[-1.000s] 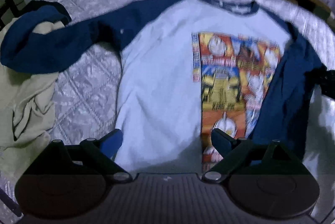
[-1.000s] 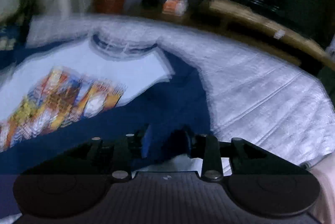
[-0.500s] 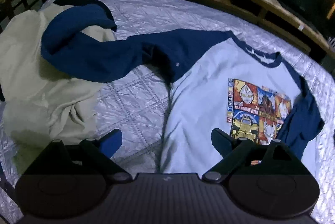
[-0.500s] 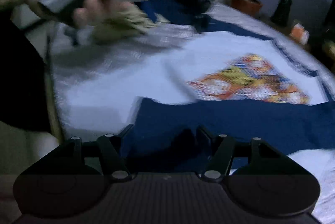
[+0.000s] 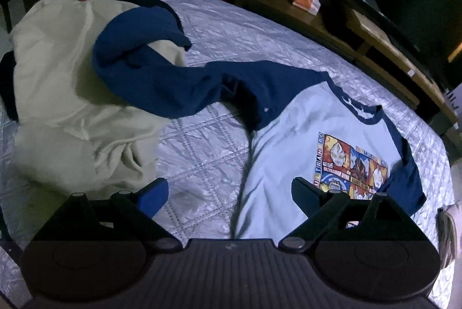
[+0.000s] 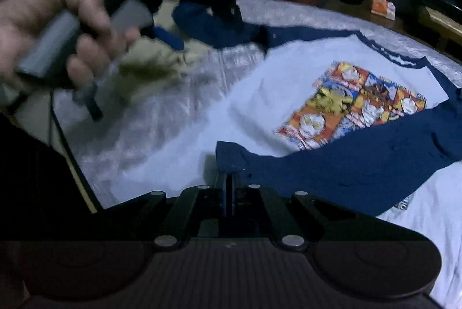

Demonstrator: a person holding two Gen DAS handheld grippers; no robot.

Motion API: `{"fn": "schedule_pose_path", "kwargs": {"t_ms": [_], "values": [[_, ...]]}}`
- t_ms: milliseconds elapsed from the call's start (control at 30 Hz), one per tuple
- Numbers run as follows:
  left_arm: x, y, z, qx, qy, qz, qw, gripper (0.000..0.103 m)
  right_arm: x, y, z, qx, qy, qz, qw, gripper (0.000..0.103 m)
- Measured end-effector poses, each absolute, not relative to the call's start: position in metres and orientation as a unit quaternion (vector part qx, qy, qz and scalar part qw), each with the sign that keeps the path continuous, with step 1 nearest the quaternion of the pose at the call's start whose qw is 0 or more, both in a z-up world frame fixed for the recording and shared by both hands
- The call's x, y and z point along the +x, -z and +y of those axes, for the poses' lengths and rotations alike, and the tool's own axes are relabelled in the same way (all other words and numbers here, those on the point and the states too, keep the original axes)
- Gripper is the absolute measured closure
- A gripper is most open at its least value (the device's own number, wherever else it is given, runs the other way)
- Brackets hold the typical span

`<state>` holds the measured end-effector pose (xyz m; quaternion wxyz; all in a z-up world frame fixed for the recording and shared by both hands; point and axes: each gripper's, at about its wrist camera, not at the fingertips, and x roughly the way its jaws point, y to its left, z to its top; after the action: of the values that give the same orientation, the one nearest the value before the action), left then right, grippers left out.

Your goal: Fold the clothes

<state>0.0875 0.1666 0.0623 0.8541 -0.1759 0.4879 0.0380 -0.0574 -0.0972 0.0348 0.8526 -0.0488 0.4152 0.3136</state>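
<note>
Raglan tee (image 5: 291, 153) flat on the silver quilt (image 5: 202, 162), one sleeve already folded in

R gripper (image 6: 228, 182) is clamped tight w/ the navy sleeve (image 6: 346, 162) cuff at its tips; can't tell if cloth is really pinched. That sleeve lies across the chest under the print. L gripper (image 5: 229, 193) wide open, empty, above the quilt btwn tee & the beige pile (image 5: 72, 112); other sleeve draped over the pile.
</note>
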Motion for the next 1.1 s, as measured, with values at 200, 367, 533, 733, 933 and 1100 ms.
{"fn": "schedule_pose_path", "kwargs": {"t_ms": [200,367,533,733,933,1100], "values": [[0.085,-0.073,0.184,-0.179,-0.069,0.465,0.864,0.012,-0.060,-0.033,-0.082,-0.061,-0.317,0.418,0.850,0.078],[0.079,-0.081,0.222,-0.218,-0.132,0.441,0.861,0.012,-0.045,-0.050,-0.083,-0.009,-0.329,0.393,0.859,0.070],[0.061,-0.089,0.271,-0.279,-0.229,0.399,0.843,0.010,0.002,-0.075,-0.055,-0.070,-0.325,0.340,0.880,0.037],[0.038,-0.086,0.316,-0.348,-0.303,0.366,0.808,0.010,0.092,-0.091,-0.007,0.074,-0.336,0.341,0.875,0.037],[0.019,-0.085,0.339,-0.387,-0.348,0.336,0.785,0.010,0.158,-0.077,0.078,0.068,-0.354,0.359,0.861,0.036],[0.009,-0.084,0.349,-0.411,-0.363,0.319,0.773,0.010,0.173,-0.057,0.137,0.049,-0.360,0.371,0.855,0.036]]}}
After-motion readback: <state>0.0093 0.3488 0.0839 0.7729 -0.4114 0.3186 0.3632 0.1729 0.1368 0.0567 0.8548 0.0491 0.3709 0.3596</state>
